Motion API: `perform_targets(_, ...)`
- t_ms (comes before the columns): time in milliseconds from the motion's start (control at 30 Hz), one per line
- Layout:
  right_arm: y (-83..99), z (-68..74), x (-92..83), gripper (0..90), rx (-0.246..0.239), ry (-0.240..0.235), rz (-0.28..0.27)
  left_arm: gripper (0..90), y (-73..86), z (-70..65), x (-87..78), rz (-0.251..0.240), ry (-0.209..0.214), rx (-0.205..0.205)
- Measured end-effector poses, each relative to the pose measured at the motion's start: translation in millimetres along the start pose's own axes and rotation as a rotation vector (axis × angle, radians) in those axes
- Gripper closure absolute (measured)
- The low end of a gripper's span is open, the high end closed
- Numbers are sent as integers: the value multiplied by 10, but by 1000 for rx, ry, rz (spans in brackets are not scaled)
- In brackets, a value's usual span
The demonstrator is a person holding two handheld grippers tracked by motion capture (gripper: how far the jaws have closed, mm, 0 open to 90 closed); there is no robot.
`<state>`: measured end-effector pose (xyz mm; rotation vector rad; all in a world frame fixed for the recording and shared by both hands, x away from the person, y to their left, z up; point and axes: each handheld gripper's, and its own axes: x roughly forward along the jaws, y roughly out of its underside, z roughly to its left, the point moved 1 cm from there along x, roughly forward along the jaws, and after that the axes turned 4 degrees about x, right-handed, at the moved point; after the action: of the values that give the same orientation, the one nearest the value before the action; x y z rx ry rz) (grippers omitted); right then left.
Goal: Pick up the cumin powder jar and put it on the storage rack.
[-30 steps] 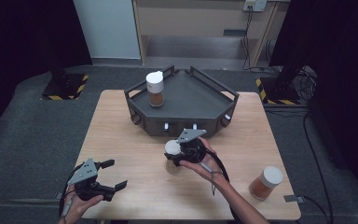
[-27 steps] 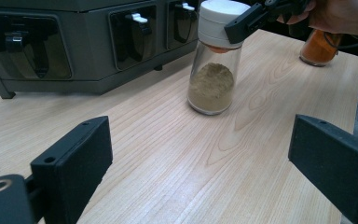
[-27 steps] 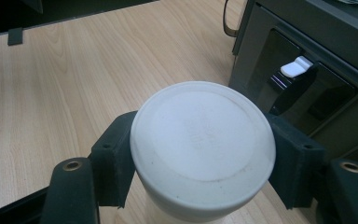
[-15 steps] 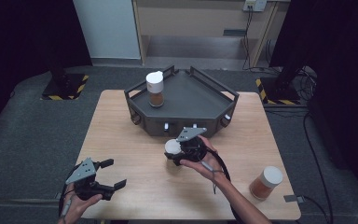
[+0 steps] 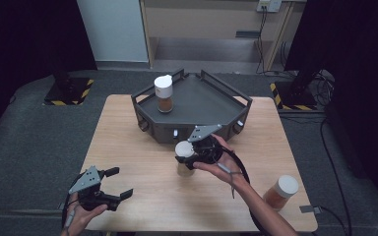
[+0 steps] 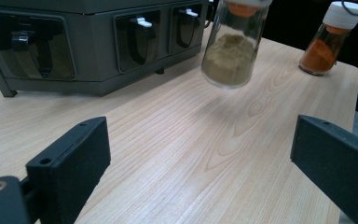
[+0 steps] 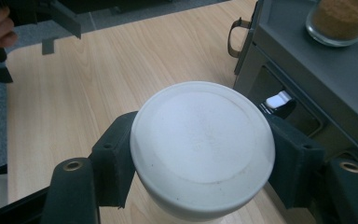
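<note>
My right gripper [image 5: 187,158] is shut on a white-lidded spice jar [image 5: 183,150] of tan powder, in front of the dark grey tray [image 5: 192,129]. In the right gripper view both jaws press the sides of the white lid [image 7: 200,140]. The left gripper view shows that jar [image 6: 230,51] hanging clear of the tabletop, tilted a little. My left gripper [image 5: 119,183] sits low at the table's front left. Its jaws have just been opening and nothing is between them [image 6: 200,158].
A second white-lidded jar [image 5: 163,92] of brown powder stands on the tray's left side. A third jar [image 5: 281,192] with orange powder stands near the table's front right corner. The tray's front wall [image 6: 93,51] carries small drawers with handles.
The right gripper has lifted the jar up off the table, toward the tray's front. The left hand has stayed in place with its jaws a little wider.
</note>
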<state>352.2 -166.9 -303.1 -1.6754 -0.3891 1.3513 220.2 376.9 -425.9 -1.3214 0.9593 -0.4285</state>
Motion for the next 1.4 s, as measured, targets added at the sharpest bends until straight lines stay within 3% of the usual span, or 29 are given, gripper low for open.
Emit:
perform_targets(567,-469,-85,-402,341,-4,18,-11,37,-1,5,7,4,2,-1)
perform_targets(1033,-825,-121,-528,341,5,28,2,37,-5,7,13,9,5,0)
perform_targets(1300,-1034,-183,-508,341,42,80,8,37,-16,4,21,18,9,7)
perform_targets(1400,-1117,-222,-480,341,68,124,5,37,-21,2,25,21,11,10)
